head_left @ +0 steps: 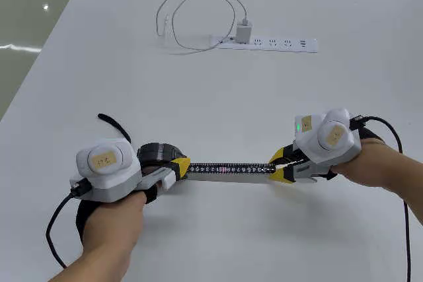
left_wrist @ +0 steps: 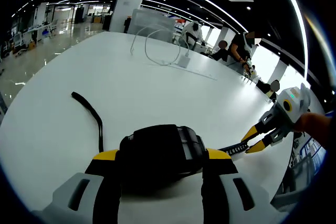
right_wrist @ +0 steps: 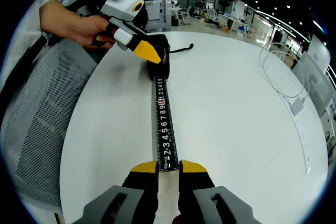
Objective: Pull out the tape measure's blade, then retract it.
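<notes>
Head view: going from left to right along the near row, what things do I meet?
White-and-yellow left gripper clamping the black round tape measure case → dark numbered steel blade → white-and-yellow right gripper.

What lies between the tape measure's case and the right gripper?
The pulled-out blade spans that stretch, case to right gripper, which pinches its end; clear in the head view and right gripper view.

One left gripper [head_left: 174,167], one right gripper [head_left: 278,166], one tape measure [head_left: 158,152], one power strip [head_left: 277,43], one charger [head_left: 244,31].
</notes>
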Motion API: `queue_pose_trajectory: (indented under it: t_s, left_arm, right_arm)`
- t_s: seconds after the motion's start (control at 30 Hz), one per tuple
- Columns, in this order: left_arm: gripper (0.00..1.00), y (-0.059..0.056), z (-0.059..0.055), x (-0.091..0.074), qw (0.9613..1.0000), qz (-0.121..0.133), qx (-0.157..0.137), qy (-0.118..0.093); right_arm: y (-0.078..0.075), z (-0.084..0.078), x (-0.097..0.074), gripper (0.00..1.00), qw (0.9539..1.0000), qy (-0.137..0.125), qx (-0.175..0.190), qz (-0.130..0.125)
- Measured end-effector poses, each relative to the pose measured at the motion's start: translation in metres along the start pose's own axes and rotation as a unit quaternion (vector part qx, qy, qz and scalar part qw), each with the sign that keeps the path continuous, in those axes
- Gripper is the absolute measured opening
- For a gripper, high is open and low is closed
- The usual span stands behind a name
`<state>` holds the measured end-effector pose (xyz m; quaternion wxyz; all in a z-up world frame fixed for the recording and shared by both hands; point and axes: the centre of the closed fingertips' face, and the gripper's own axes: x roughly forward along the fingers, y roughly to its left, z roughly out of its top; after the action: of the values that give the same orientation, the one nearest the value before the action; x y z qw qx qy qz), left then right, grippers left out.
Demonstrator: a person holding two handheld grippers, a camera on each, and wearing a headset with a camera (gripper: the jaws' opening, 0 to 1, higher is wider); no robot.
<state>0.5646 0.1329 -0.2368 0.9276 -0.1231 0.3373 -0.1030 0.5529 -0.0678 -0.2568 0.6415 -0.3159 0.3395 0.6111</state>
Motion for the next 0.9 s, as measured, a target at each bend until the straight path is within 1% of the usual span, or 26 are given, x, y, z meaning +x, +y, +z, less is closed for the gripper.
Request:
queue_pose_trajectory:
  t_s: [0.63,0.9]
  left_arm:
    - [0.58,-0.001,0.0,0.0,1.0,-0.004,-0.004,0.0]
    - [0.58,0.0,0.0,0.0,1.0,-0.006,-0.006,0.0]
  right_arm:
    - [0.0,0.013,0.009,0.1,0.9999,-0.006,-0.005,0.008]
    - [0.0,0.02,0.014,0.1,0.9999,-0.013,-0.005,0.011]
